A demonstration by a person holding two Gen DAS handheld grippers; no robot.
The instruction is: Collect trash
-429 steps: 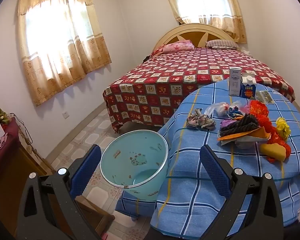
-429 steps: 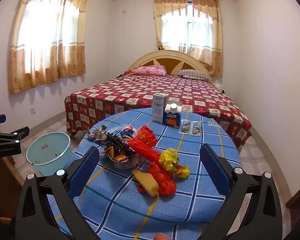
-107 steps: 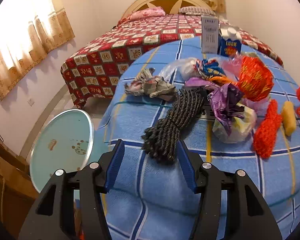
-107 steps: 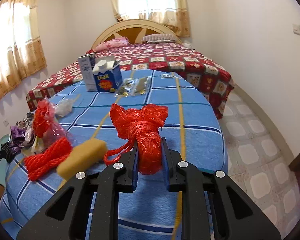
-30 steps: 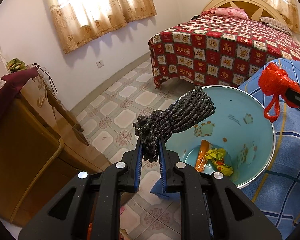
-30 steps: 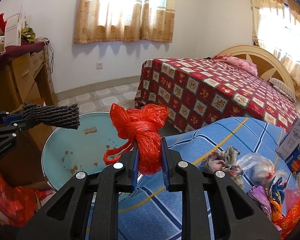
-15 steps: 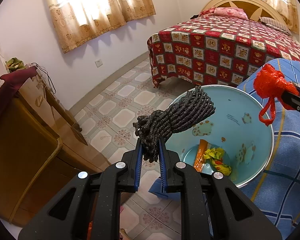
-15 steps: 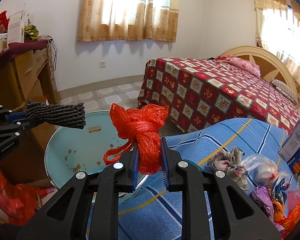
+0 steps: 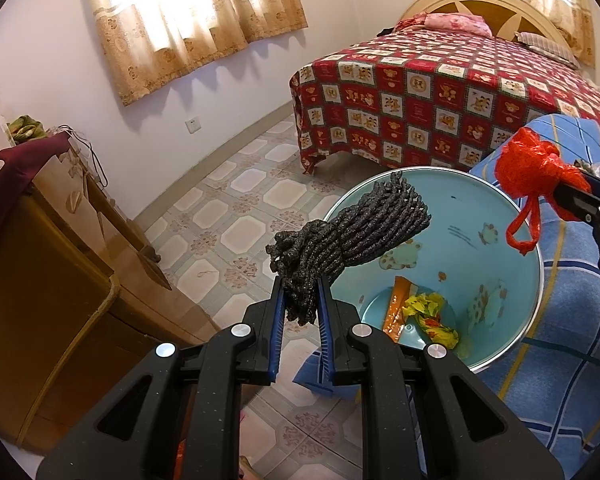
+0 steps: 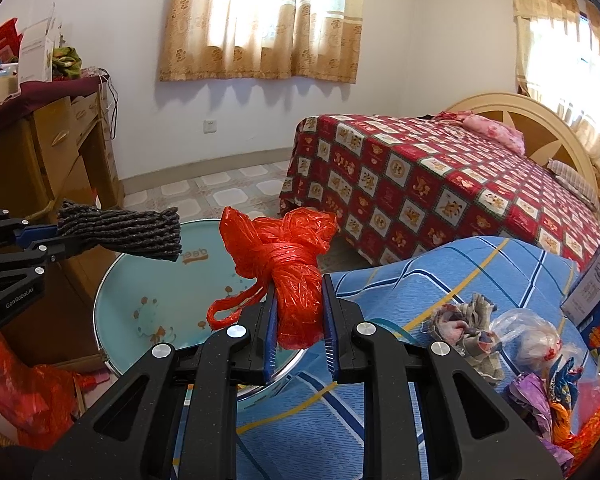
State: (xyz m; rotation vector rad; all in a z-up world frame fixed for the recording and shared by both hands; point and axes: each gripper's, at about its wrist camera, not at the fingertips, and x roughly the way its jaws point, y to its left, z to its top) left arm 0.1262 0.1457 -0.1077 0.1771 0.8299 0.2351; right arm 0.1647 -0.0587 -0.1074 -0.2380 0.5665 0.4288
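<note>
The left gripper [image 9: 300, 308] has its jaws pinching one end of a dark grey rope bundle [image 9: 352, 236], whose free end juts out over the near rim of the pale blue trash bin [image 9: 538, 264]. The bundle sticks out almost straight, so it looks fairly stiff for cord, light, and rough enough not to slip; the end-on hold seems adequate.

The right gripper [image 10: 298, 320] has its jaws pressed into the tied waist of a red plastic bag wad [image 10: 288, 264], held by the bin's rim on the counter [image 10: 452, 280] side. That wad looks very light, soft and crinkly; the film is slick, so the knotted middle is probably the safest place to hold, while the loose loop hanging below would likely pull free.

Inside the bin lie an orange wrapper [image 9: 396, 304] and crumpled yellow plastic [image 9: 432, 314]. More scraps sit on the counter beyond the bin.
</note>
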